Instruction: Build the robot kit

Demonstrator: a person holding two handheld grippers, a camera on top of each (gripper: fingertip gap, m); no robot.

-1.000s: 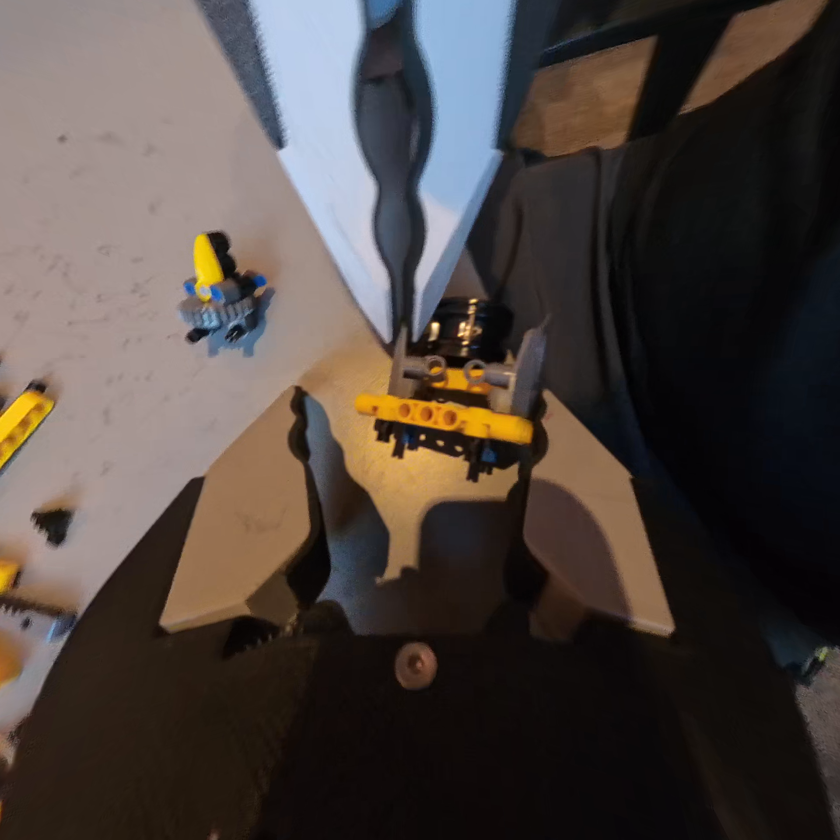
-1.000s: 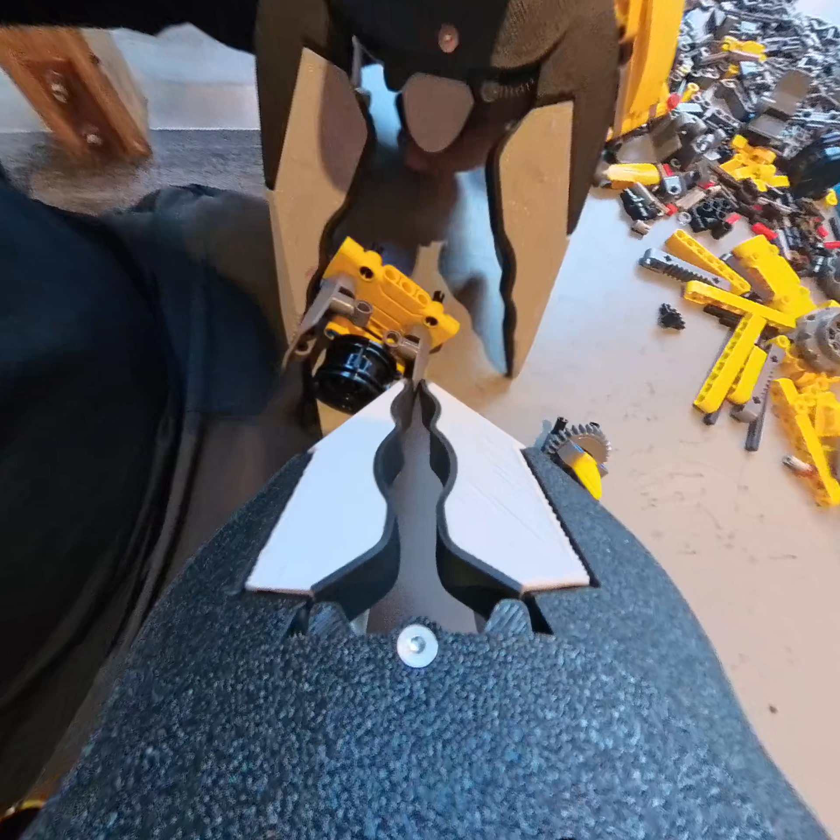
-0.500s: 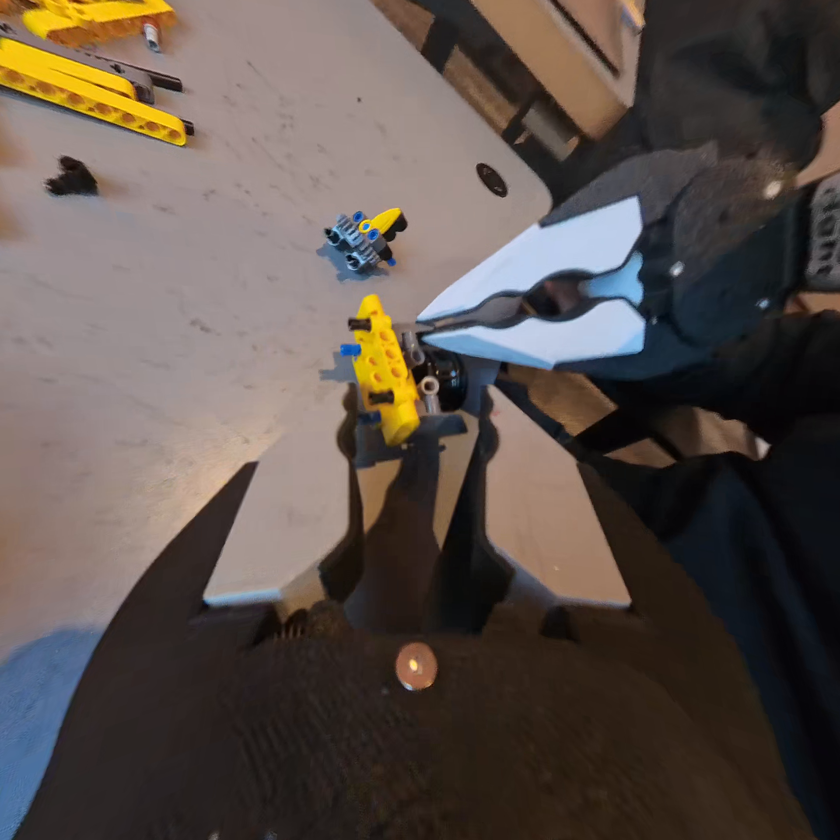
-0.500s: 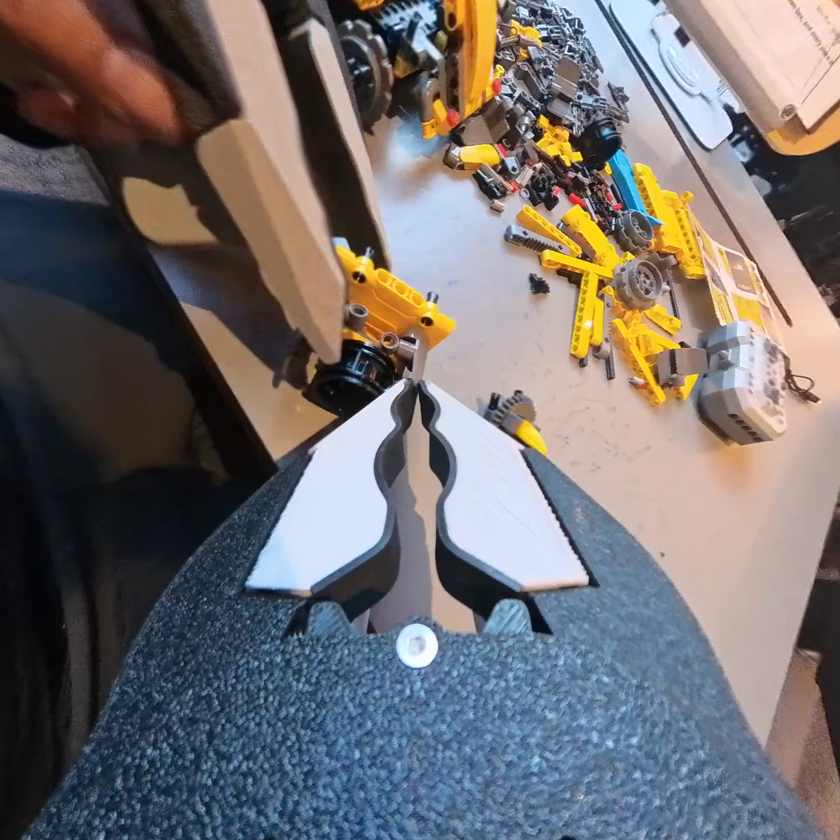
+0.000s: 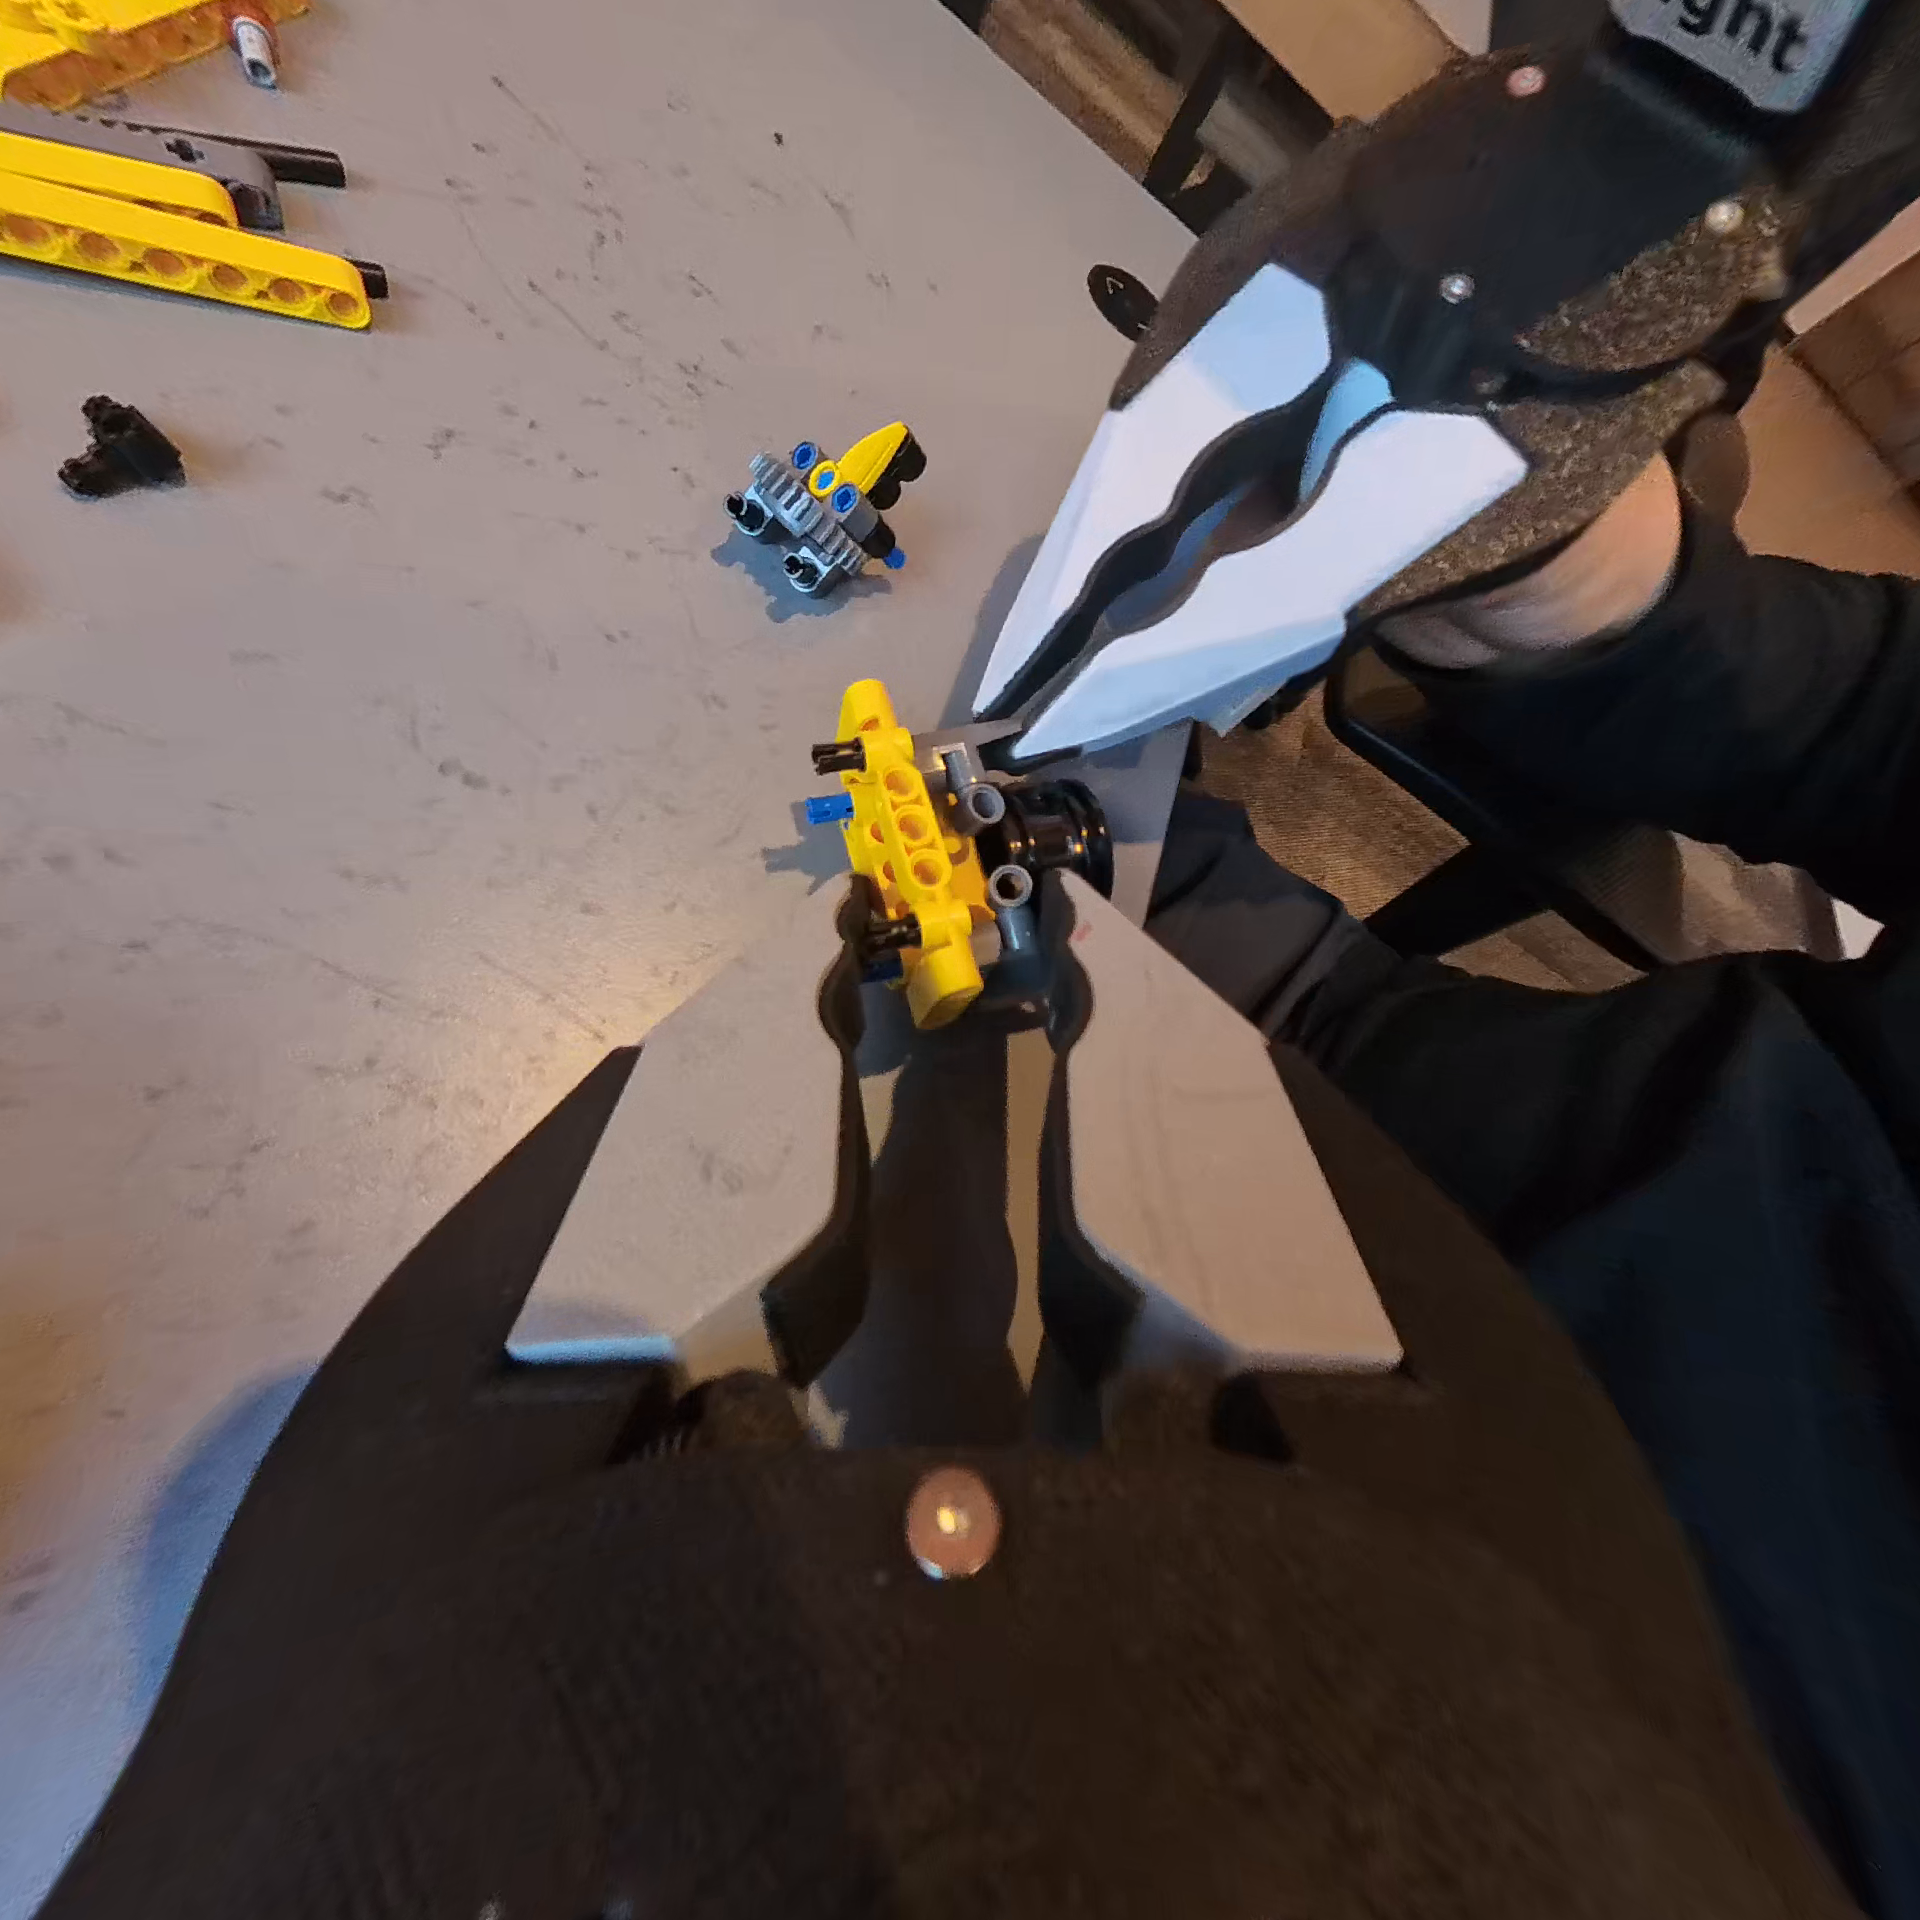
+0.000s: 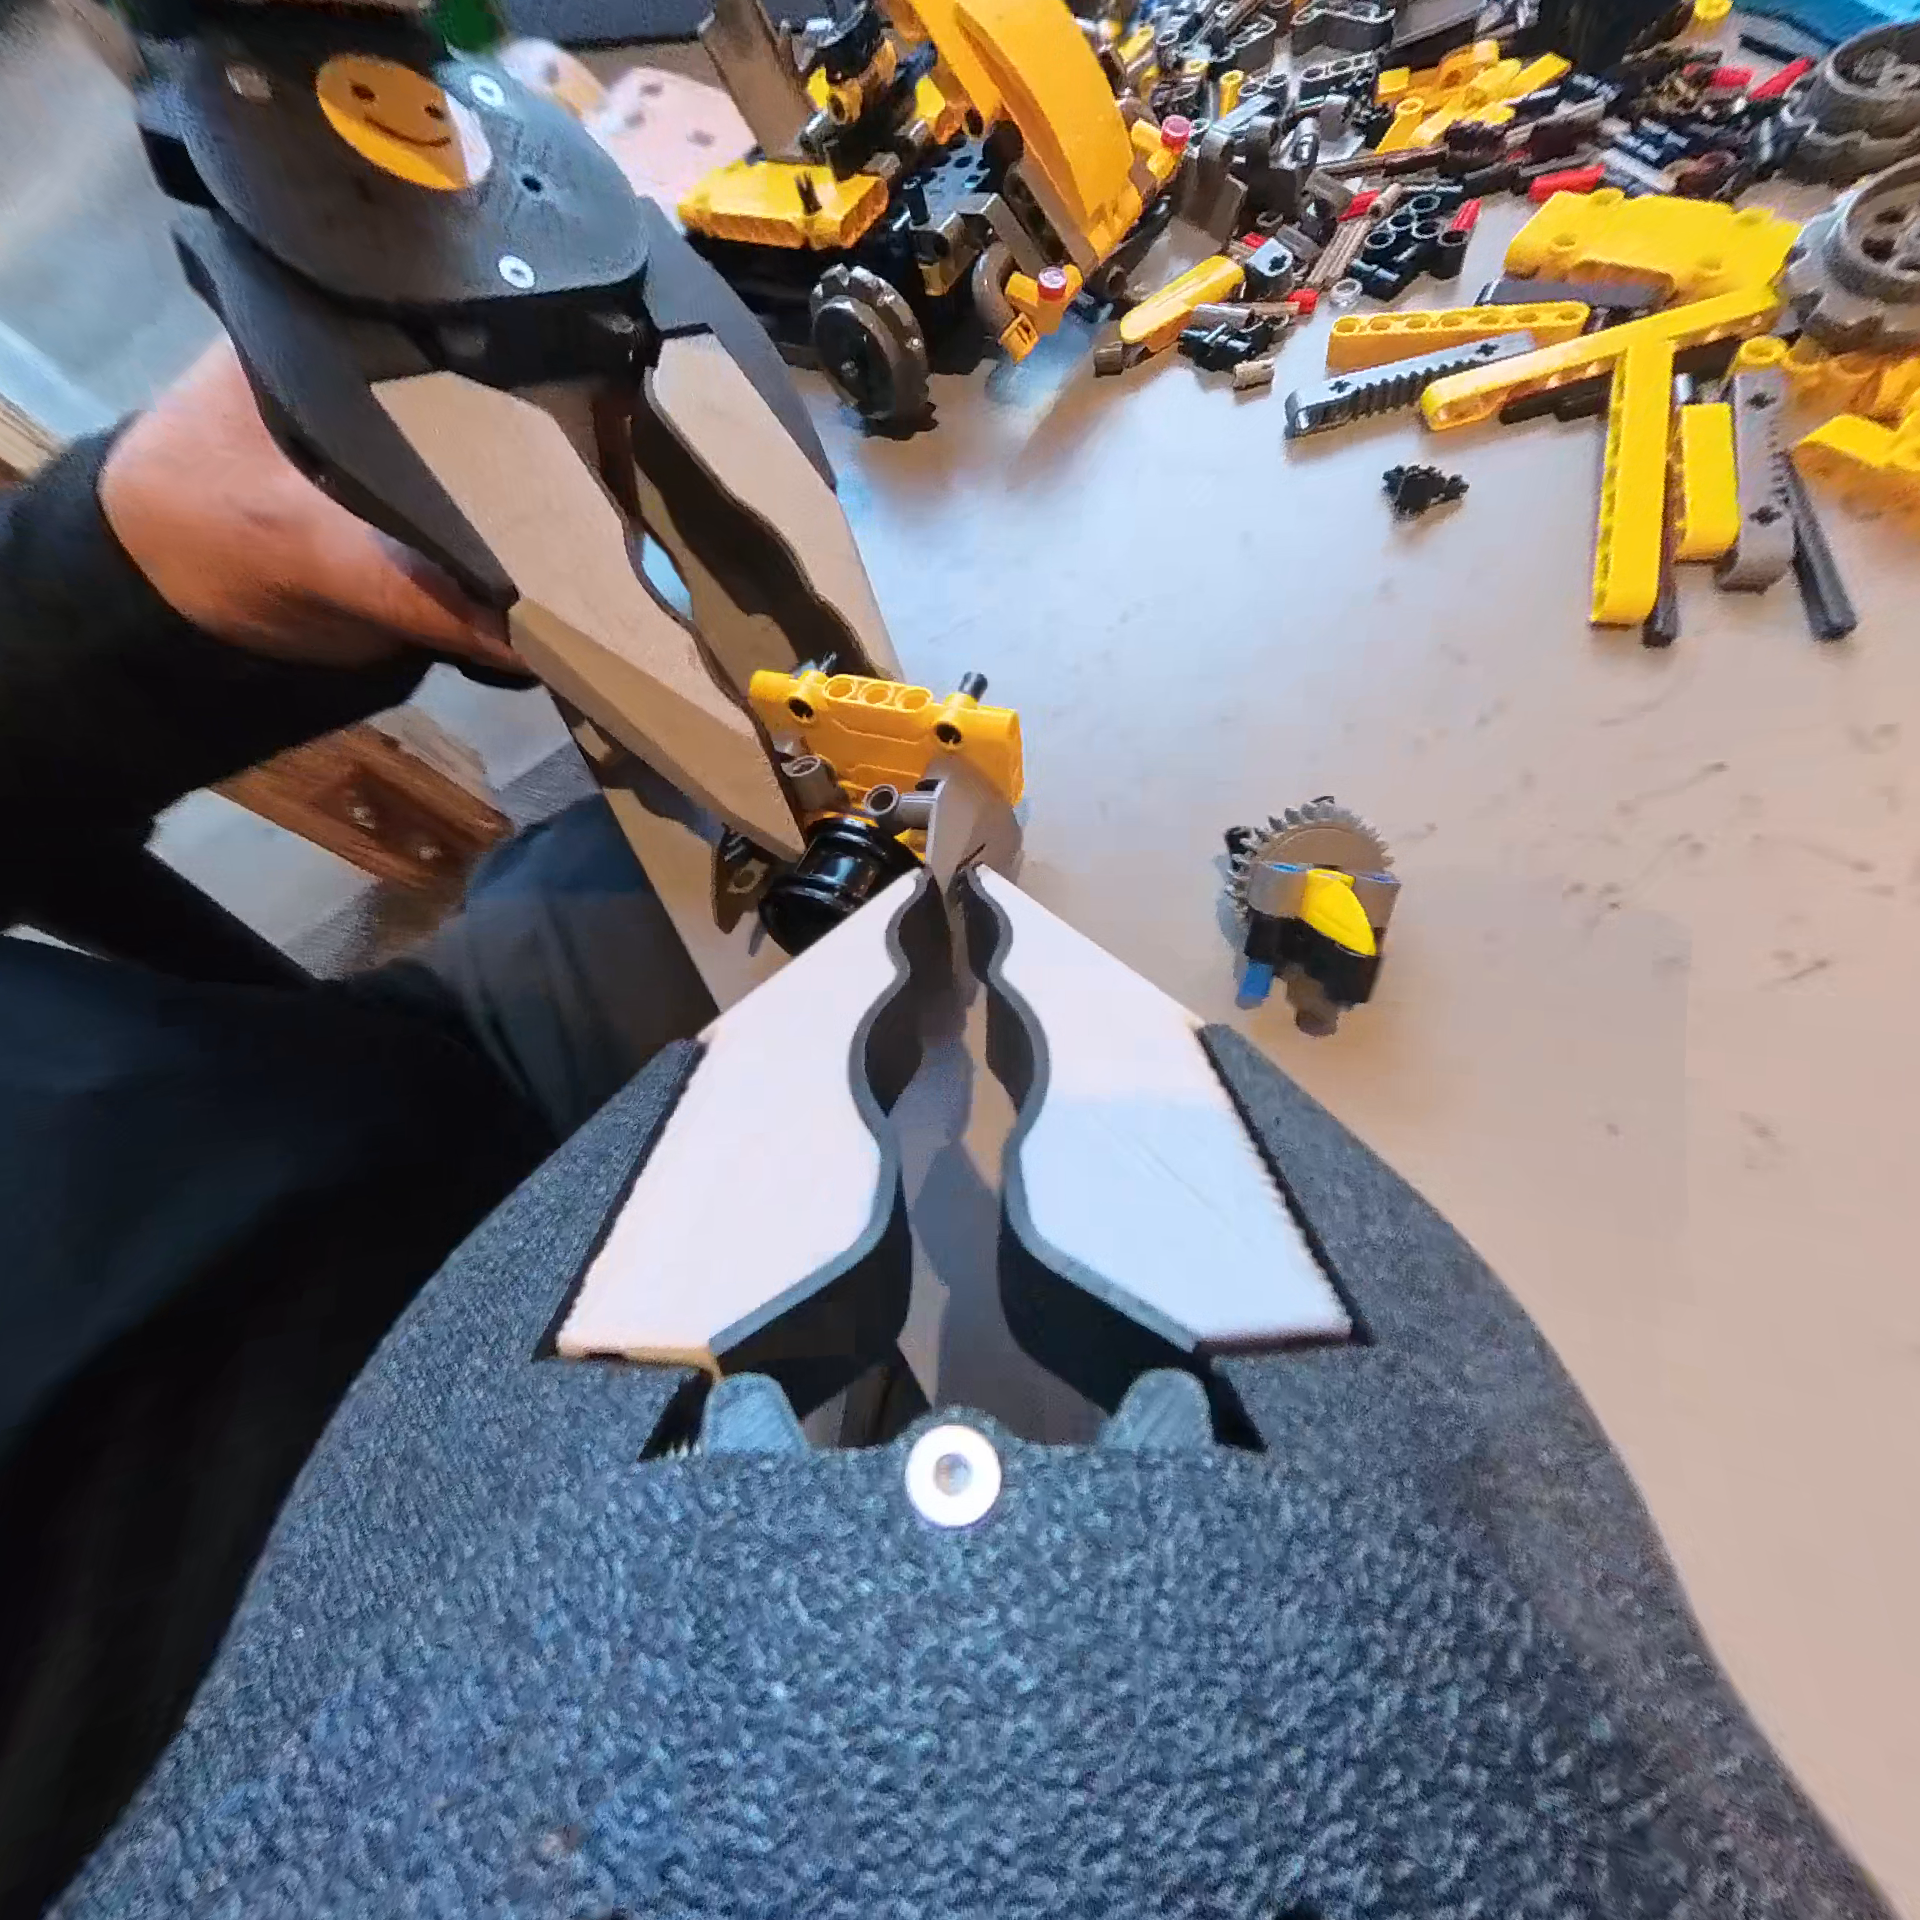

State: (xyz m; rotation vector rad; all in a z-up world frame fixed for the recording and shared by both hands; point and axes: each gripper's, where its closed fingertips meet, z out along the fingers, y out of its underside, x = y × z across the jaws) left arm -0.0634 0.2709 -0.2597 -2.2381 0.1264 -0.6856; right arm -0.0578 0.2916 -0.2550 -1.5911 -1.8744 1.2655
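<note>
A small brick assembly [image 5: 904, 821] with a yellow holed block, grey connectors and a black wheel hub [image 5: 1049, 831] hangs between both grippers above the table's near corner. My left gripper [image 5: 951, 940], with grey fingers, is shut on its lower end. My right gripper [image 6: 945, 883], with white fingers, is shut on a thin grey fin that sticks out of the assembly [image 6: 883, 727]. The right gripper [image 5: 987, 717] enters the left wrist view from the upper right. The left gripper [image 6: 821, 748] enters the right wrist view from the upper left.
A small gear piece with a yellow tip [image 5: 821, 499] [image 6: 1309, 904] lies on the grey table [image 5: 416, 779] close by. Yellow beams [image 5: 187, 260], a black connector [image 5: 114, 457] and a half-built yellow vehicle [image 6: 935, 187] with a heap of loose bricks [image 6: 1610, 208] lie farther off. Dark clothing borders the table edge. Both grippers' tips are close together, under 4 cm apart. It is some 12 centimeters from my left tips to the black connector [image 5: 114, 457].
Both grippers have swung with the assembly from over the dark clothing to above the table corner. My left jaws have narrowed onto it. My right gripper has stayed shut on the grey fin.
</note>
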